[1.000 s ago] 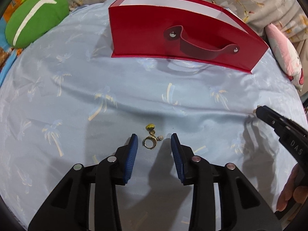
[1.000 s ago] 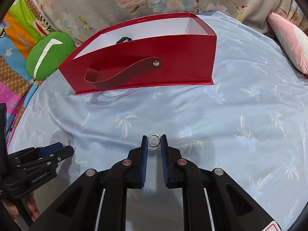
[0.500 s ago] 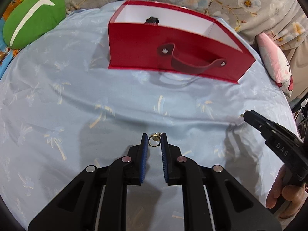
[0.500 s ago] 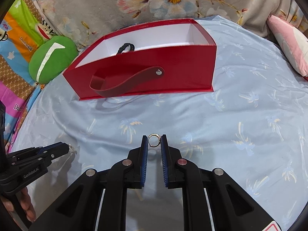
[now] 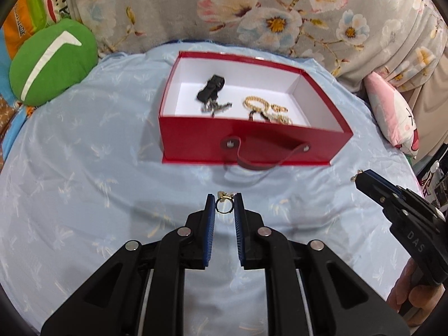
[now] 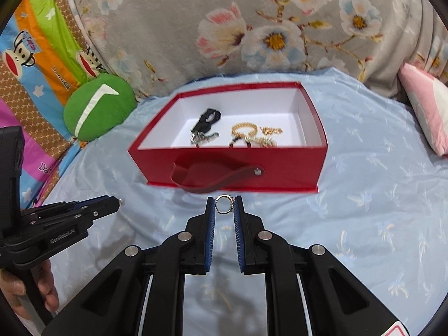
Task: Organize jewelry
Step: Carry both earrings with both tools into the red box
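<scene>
Jewelry mostly boxed, two rings to go
Left gripper (image 5: 224,206) jaws pinch a gold ring (image 5: 223,206), right gripper (image 6: 224,205) jaws a silver ring (image 6: 223,204); red box (image 5: 252,137) ahead already holds chains (image 5: 266,109)

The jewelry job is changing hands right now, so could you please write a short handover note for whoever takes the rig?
Left gripper: shut on a gold ring with charm, held above the blue cloth.
Right gripper: shut on a silver ring, also in the air.
Red box: open, ahead of both grippers.
Done: gold chains and a black strap with keys lie in the box.
Left: carry both rings over the box and release them inside.
</scene>
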Tool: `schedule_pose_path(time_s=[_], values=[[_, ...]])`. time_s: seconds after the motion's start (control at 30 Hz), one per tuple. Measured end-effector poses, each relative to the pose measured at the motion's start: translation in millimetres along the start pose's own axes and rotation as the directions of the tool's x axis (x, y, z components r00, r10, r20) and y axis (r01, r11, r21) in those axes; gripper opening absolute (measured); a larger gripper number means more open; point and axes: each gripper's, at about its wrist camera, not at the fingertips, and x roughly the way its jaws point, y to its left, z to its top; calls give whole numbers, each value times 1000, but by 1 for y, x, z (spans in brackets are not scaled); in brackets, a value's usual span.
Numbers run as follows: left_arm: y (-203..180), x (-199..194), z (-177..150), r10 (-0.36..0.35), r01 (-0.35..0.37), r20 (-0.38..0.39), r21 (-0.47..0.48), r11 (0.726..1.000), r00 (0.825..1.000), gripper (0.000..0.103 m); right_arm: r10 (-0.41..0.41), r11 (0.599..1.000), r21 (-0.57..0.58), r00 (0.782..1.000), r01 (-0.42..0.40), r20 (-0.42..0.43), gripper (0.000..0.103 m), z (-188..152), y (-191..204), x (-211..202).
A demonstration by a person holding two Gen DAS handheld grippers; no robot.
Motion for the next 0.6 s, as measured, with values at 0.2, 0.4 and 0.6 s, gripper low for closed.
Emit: schedule_pose_path(time_s=[0.2,0.4,0.6], values=[[-1,-10,37,25,-27,69,17,999,997,13,15,1000,-28,998,-13,63,12,32,6,-8],[-3,-11,74,56,-60,124,34,998,991,13,20,999,-37,993,-15,115,12,67,4,-4],[-3,-3,106,77,-83,162,33,996,984,13,8,999,-46,988,0,157,12,103,1,6]])
